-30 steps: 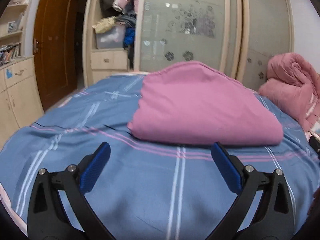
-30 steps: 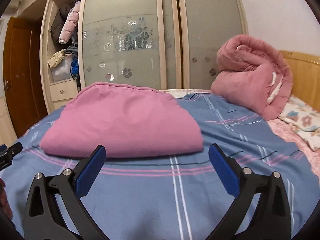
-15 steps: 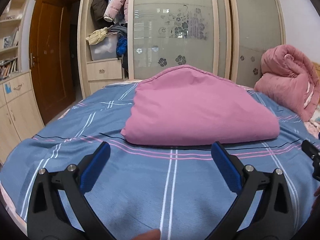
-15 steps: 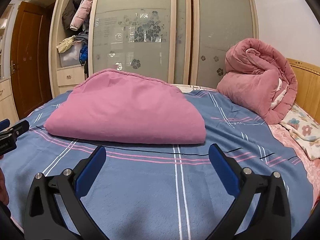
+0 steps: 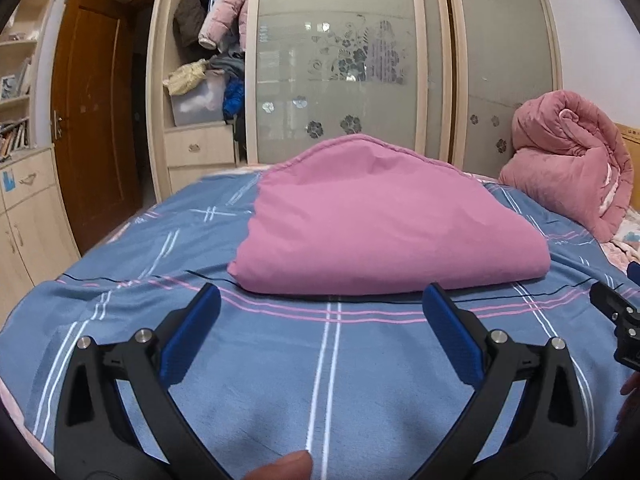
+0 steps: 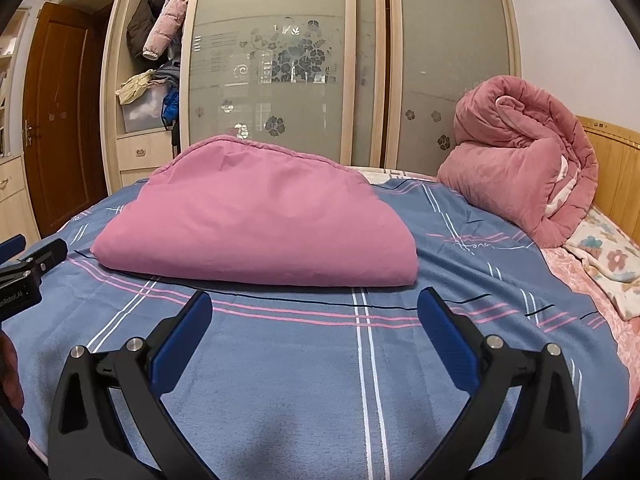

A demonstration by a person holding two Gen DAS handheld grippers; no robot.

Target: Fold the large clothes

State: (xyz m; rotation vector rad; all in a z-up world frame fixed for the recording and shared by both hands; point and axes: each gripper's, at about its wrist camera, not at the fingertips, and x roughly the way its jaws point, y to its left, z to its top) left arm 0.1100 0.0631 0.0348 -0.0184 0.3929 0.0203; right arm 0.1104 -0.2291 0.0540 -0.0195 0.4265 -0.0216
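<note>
A large pink cloth (image 5: 380, 224) lies folded in a thick bundle on the blue striped bed cover (image 5: 328, 380); it also shows in the right wrist view (image 6: 256, 220). My left gripper (image 5: 320, 304) is open and empty, held above the cover a little short of the bundle's near edge. My right gripper (image 6: 314, 304) is open and empty too, also short of the near edge. The right gripper's tip shows at the right edge of the left wrist view (image 5: 616, 316). The left gripper's tip shows at the left edge of the right wrist view (image 6: 32, 264).
A rolled pink quilt (image 6: 524, 168) sits at the bed's far right by the wooden headboard (image 6: 612, 172). A wardrobe with frosted sliding doors (image 6: 312, 64) stands behind the bed. A wooden door (image 5: 92, 120) and cabinets are at the left.
Both grippers have drawn back and risen a little from the pink bundle, so more of the room shows. The bundle has not moved. Both stay open.
</note>
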